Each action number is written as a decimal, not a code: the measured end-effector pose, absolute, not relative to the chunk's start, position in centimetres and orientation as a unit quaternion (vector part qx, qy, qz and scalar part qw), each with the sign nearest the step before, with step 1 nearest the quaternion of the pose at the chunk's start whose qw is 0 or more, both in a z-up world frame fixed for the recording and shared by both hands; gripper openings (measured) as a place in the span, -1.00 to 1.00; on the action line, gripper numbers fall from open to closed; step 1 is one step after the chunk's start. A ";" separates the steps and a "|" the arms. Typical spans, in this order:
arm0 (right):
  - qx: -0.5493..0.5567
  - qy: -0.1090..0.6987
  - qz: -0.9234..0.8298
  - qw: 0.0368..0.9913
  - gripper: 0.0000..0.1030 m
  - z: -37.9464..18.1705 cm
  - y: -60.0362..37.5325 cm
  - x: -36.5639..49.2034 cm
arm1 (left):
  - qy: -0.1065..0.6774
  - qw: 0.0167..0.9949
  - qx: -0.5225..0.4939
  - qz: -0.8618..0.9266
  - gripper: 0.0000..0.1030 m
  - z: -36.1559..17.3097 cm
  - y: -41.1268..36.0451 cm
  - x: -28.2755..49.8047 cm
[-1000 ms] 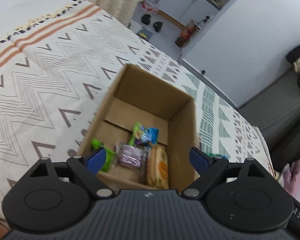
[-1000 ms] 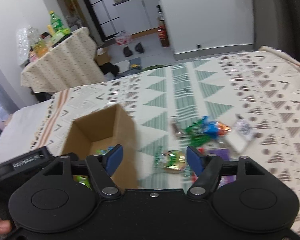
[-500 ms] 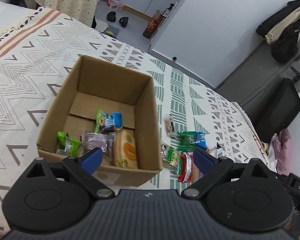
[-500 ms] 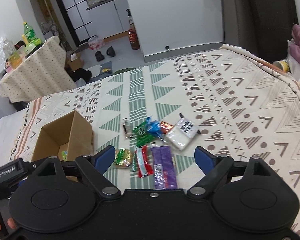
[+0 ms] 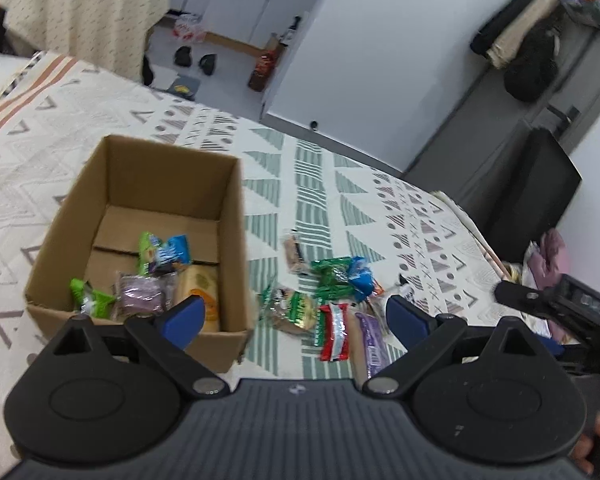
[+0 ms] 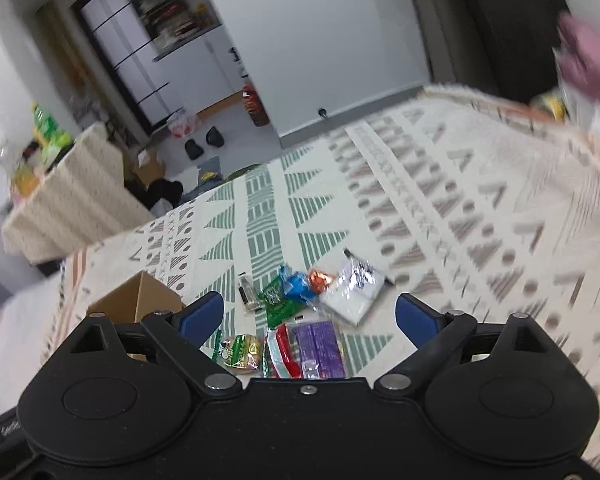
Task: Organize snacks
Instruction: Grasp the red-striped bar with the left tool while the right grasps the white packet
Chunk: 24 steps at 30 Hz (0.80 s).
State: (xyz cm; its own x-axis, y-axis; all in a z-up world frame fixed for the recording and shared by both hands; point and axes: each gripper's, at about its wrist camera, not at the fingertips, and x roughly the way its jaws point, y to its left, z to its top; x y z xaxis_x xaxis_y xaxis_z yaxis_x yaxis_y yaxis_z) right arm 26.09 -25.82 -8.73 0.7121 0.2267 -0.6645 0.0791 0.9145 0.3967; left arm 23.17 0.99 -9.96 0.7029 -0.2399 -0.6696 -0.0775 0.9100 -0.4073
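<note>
An open cardboard box (image 5: 236,208) sits on a patterned bedspread and holds several wrapped snacks (image 5: 162,254). Right of the box lies a loose pile of snacks (image 5: 332,280): green and blue packets, a red-and-white bar (image 5: 334,330), a purple bar (image 5: 370,336). My left gripper (image 5: 294,314) hovers open above the box's near right corner and the pile, holding nothing. In the right wrist view the same pile (image 6: 300,300) lies just ahead, with a purple bar (image 6: 320,346), a white packet (image 6: 354,292) and a corner of the box (image 6: 140,300). My right gripper (image 6: 310,316) is open and empty above it.
The bedspread (image 5: 324,184) stretches far and right; its edge drops to the floor by a white wall (image 5: 360,60). A cloth-covered table (image 5: 80,16) stands at the back left. Dark furniture (image 5: 536,184) is at the right. The other gripper's body (image 5: 560,300) shows at the right edge.
The left gripper swung right from over the box, bringing the loose pile into view. The right gripper moved right and closer over the pile, and its jaws spread wider.
</note>
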 end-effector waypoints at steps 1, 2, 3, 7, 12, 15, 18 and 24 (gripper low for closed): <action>0.216 0.382 0.039 0.898 0.79 -9.4 -26.2 26.1 | 0.384 0.900 -0.200 -0.049 0.85 -10.0 0.5 23.4; 0.228 0.387 0.036 0.893 0.78 -10.2 -26.5 26.1 | 0.386 0.900 -0.195 -0.051 0.85 -10.1 0.1 23.6; 0.236 0.392 0.032 0.888 0.75 -10.9 -26.8 26.2 | 0.389 0.899 -0.194 -0.052 0.84 -10.2 -0.3 23.8; 0.249 0.401 0.016 0.881 0.60 -12.3 -27.6 27.0 | 0.409 0.891 -0.190 -0.058 0.82 -11.2 -2.2 24.6; 0.268 0.403 0.023 0.875 0.46 -13.6 -28.1 28.1 | 0.426 0.885 -0.176 -0.060 0.65 -12.5 -4.1 25.6; 0.268 0.406 0.026 0.873 0.35 -14.3 -28.2 29.2 | 0.434 0.883 -0.168 -0.058 0.49 -13.3 -4.9 26.6; 0.273 0.406 0.035 0.872 0.32 -15.0 -28.4 30.1 | 0.444 0.878 -0.169 -0.057 0.29 -14.1 -5.7 27.6; 0.296 0.416 0.038 0.859 0.09 -16.8 -29.3 31.4 | 0.460 0.869 -0.174 -0.056 -0.03 -15.6 -7.3 29.8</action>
State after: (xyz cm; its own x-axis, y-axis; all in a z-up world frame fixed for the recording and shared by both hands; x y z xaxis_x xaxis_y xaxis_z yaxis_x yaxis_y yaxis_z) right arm 31.42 -29.33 -16.82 0.6508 0.3120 -0.6922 0.1813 0.8214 0.5407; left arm 29.78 -7.29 -15.63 0.5701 -0.2583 -0.7799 -0.0623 0.9330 -0.3545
